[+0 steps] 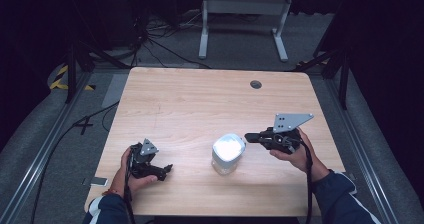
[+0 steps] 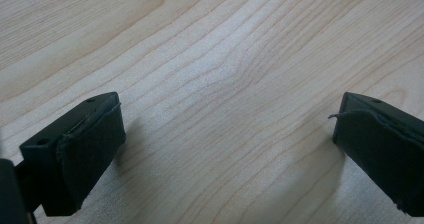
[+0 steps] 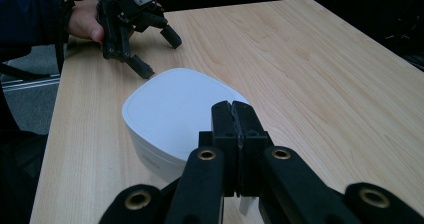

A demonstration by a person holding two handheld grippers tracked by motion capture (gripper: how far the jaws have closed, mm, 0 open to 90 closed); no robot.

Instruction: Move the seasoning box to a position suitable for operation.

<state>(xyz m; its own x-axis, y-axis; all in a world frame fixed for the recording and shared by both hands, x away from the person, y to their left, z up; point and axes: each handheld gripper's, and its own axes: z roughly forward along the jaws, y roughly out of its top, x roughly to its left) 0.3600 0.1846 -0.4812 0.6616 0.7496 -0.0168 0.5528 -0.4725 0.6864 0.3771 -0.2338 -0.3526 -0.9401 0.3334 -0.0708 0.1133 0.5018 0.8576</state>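
A white lidded container (image 1: 228,149) with a rounded square top stands on the wooden table (image 1: 200,99), right of centre near the front. My right gripper (image 1: 248,137) is just to its right, held in a hand, with the jaws pressed together at lid height. In the right gripper view the shut jaws (image 3: 233,115) sit over the near edge of the container (image 3: 170,109). My left gripper (image 1: 162,171) rests low at the front left, apart from the container. Its jaws stand wide apart (image 2: 227,129) over bare wood, and it also appears beyond the container (image 3: 160,55).
A round cable grommet (image 1: 256,84) sits near the table's far edge. A white desk frame (image 1: 245,6) stands on the floor behind. Cables and metal rails (image 1: 45,149) run along the floor on the left, with a small flat device (image 1: 95,181) beside the table's front left corner.
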